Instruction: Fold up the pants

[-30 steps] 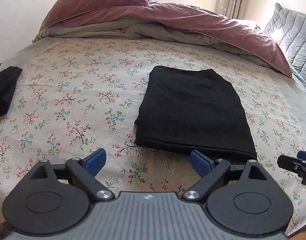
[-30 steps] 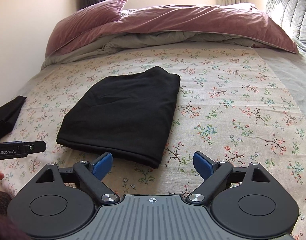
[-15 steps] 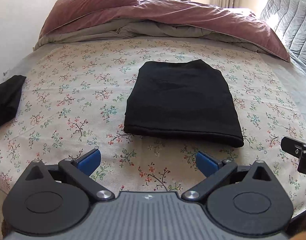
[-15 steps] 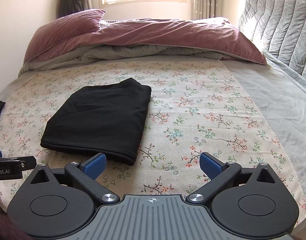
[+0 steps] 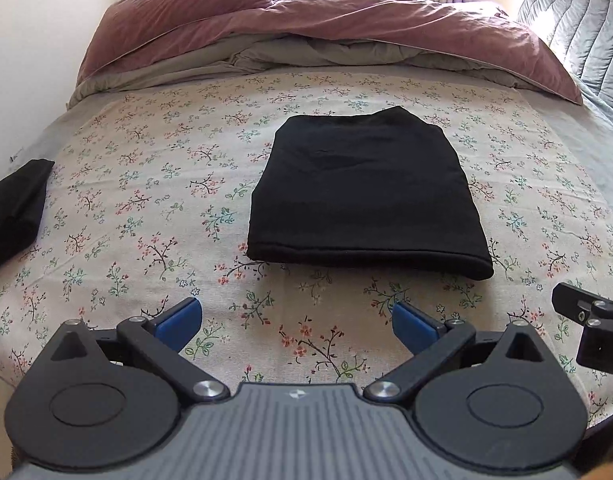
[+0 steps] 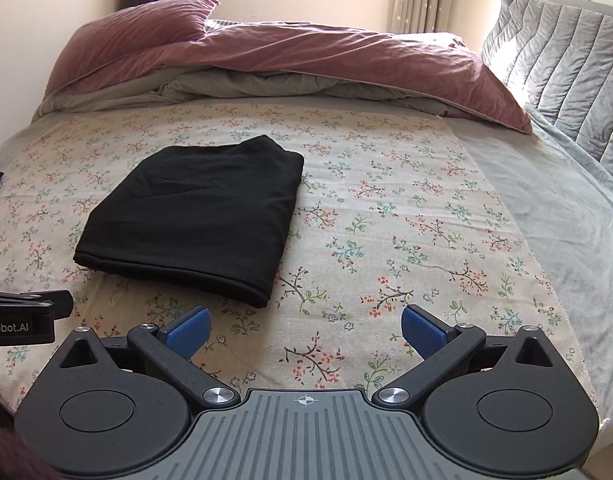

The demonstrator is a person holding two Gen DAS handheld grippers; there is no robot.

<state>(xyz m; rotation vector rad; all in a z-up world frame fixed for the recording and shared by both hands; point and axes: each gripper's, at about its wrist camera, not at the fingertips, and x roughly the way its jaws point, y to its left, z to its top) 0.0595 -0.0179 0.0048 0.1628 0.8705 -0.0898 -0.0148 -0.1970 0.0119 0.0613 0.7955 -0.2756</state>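
Floral cotton sheet [image 5: 154,184] covers the bed — black pants [image 5: 366,200] lie folded, soft, rectangular; left hand-held gripper [image 5: 298,320] and right hand-held gripper [image 6: 306,330] both gape wide, empty.

A: pants [image 5: 366,196] status?
B: black, lying flat, folded into a compact rectangle. Thick folded edge facing the cameras.
A: location?
B: sitting mid floral sheet [image 5: 146,184], nothing touching them.

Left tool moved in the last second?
Yes. The left tool backed away from the folded black pants; its open blue tips were at the near hem, now floral sheet shows between.
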